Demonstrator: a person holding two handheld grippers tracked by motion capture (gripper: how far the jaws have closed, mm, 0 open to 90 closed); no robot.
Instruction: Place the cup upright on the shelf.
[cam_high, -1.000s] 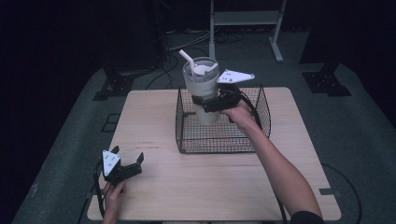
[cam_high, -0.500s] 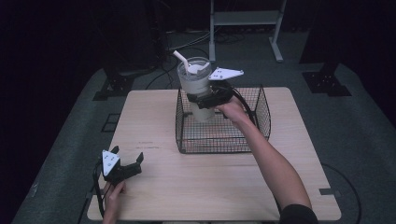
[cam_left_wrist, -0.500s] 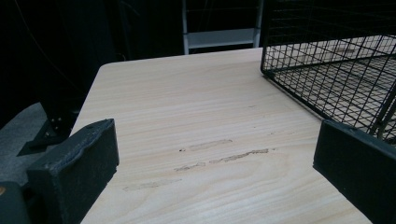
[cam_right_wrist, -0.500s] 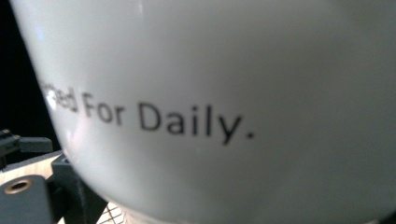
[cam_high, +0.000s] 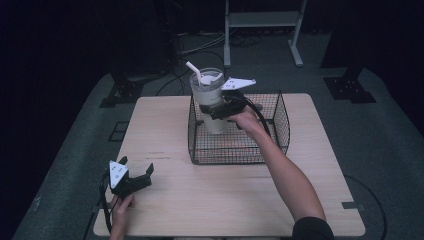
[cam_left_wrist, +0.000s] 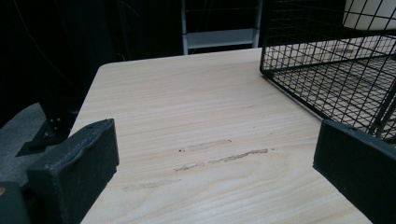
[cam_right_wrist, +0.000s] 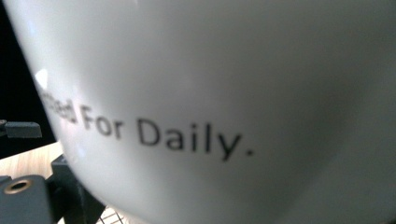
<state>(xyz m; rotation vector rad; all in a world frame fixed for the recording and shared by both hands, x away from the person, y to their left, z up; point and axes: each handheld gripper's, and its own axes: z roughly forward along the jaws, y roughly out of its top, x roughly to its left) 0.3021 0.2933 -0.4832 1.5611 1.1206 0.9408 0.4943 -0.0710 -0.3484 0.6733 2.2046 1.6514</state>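
So my right gripper (cam_high: 216, 107) is clamped around the middle of the white tumbler (cam_high: 210, 102), the one with a clear lid and a white straw (cam_high: 193, 70) poking out the top. I'm holding it upright, partly inside the black wire basket (cam_high: 272, 131), at the basket's left end near the table's (cam_high: 200, 200) far edge. Can't tell from the high view whether the cup's bottom touches the basket floor. In the right gripper view the cup wall (cam_right_wrist: 224, 102) is right up against the lens, blurry, with "For Daily." printed on it. My left gripper (cam_high: 134, 181) rests at the table's near left corner, jaws spread wide with nothing between them, just bare wood, well apart from the basket.
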